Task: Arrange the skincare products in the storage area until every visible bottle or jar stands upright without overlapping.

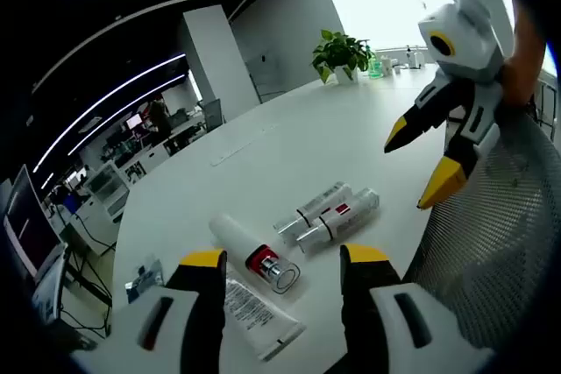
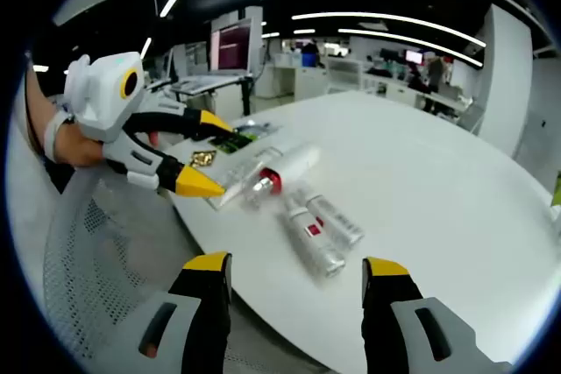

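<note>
Left gripper view | our left gripper (image 1: pixel 282 260) spread above lying tubes (image 1: pixel 326 214); plant (image 1: pixel 342 52) at 12 | right gripper (image 2: pixel 296 271) spread; mesh chair (image 2: pixel 105 278) at 8

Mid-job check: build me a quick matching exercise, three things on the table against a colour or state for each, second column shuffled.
Things:
1. bottle with the red collar
2. flat tube
3. potted plant

States:
A. upright, far end of the white table
B. lying flat, printed text, between the left gripper fingers
C. lying on its side, silver cap facing the camera

Pairs: 1-C, 2-B, 3-A
</note>
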`<state>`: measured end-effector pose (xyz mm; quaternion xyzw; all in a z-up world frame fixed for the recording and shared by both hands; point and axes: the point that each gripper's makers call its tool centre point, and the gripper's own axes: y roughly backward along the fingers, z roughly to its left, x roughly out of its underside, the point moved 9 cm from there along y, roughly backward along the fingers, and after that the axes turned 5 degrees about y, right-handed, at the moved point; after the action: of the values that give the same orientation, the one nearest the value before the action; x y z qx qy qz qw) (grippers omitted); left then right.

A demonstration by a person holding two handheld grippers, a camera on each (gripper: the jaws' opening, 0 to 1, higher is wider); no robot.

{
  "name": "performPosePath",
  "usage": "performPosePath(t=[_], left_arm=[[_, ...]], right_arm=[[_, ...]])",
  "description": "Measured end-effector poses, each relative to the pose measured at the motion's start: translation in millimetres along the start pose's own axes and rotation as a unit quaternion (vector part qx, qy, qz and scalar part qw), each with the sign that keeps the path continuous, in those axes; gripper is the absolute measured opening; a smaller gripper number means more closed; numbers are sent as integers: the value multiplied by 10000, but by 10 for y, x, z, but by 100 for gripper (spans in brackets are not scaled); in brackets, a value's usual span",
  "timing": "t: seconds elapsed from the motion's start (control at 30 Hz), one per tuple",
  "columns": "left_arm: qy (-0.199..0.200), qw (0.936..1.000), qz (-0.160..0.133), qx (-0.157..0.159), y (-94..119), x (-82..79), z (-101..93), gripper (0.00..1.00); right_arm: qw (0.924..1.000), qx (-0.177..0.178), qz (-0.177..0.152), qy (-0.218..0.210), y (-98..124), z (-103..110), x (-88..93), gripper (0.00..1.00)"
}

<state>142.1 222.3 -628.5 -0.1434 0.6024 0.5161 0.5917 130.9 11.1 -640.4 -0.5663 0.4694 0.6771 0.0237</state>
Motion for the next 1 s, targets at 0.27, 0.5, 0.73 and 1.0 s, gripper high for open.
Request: performPosePath(t=[0.27,0.5,0.73,1.0], left_arm=[[-74,9999,-81,-10,12,-7,6,46],[-82,9999,-47,-67,13,2,16,46],[-33,9998,-78,-196,17,-14,32,46],[-104,9997,14,-228,-4,-5,17,44]], right_arm=[[9999,-93,81,65,-18,35,10,63],[9995,-205,204,113,-38,64,28,62],[9991,-109,395,57,-69,7,89,63],[9986,-104,488,171,-68,18,121,62]])
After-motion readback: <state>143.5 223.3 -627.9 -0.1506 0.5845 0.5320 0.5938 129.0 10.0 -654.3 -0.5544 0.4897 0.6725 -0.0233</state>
